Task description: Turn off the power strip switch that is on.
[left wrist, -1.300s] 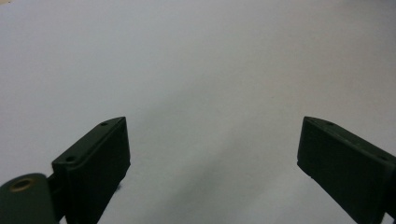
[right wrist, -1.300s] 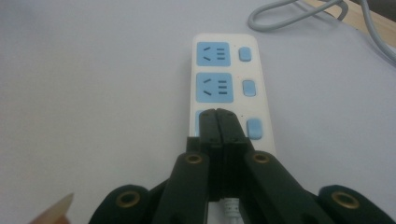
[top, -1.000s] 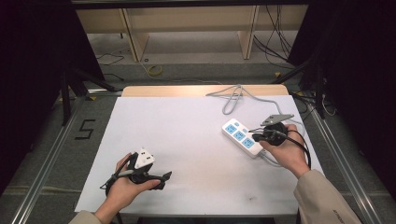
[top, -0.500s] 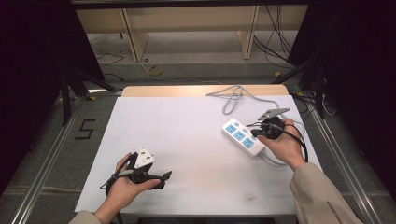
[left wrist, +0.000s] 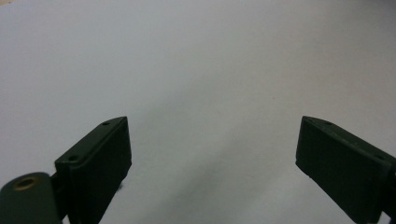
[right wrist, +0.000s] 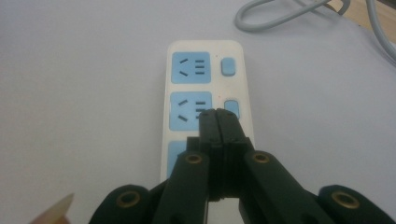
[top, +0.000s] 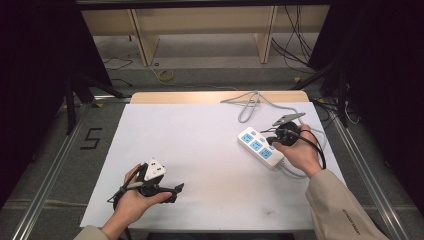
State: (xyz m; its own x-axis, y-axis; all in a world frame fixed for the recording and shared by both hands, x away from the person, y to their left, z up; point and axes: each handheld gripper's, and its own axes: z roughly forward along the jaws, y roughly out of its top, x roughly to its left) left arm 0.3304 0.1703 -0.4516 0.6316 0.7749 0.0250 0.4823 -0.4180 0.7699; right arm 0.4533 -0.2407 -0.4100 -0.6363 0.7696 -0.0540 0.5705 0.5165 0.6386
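Bench: white sheet (top: 210, 150) over a wooden top, bare apart from the items listed.
Power strip (top: 260, 147): white, three blue sockets, each with a small blue switch beside it; lies flat on the right half of the bench, slanted, well apart from the left hand.
Cable (top: 248, 103): grey, runs from the far end of the power strip in a loop towards the back edge of the bench.
Right gripper (right wrist: 218, 122): held over the strip's right side; fingers pressed together with nothing between them. In the right gripper view the joined tips sit above the middle socket (right wrist: 189, 113), just beside its switch (right wrist: 231, 108); whether they touch the strip cannot be told.
Left gripper (left wrist: 212, 144): near the front left of the bench, in the left hand (top: 134, 202); fingers spread wide, empty, pointing across bare white sheet.
Step in hand (judged): pressing the middle switch with the closed right tips.
Method: shift the tips slightly right so they centre on the switch, not the socket face; push straight down along the gripper's axis; keep the fingers closed to act as one firm point.
Risk: the strip is light and unclamped, so an angled push may slide or tilt it; the idle left gripper could steady its near end.
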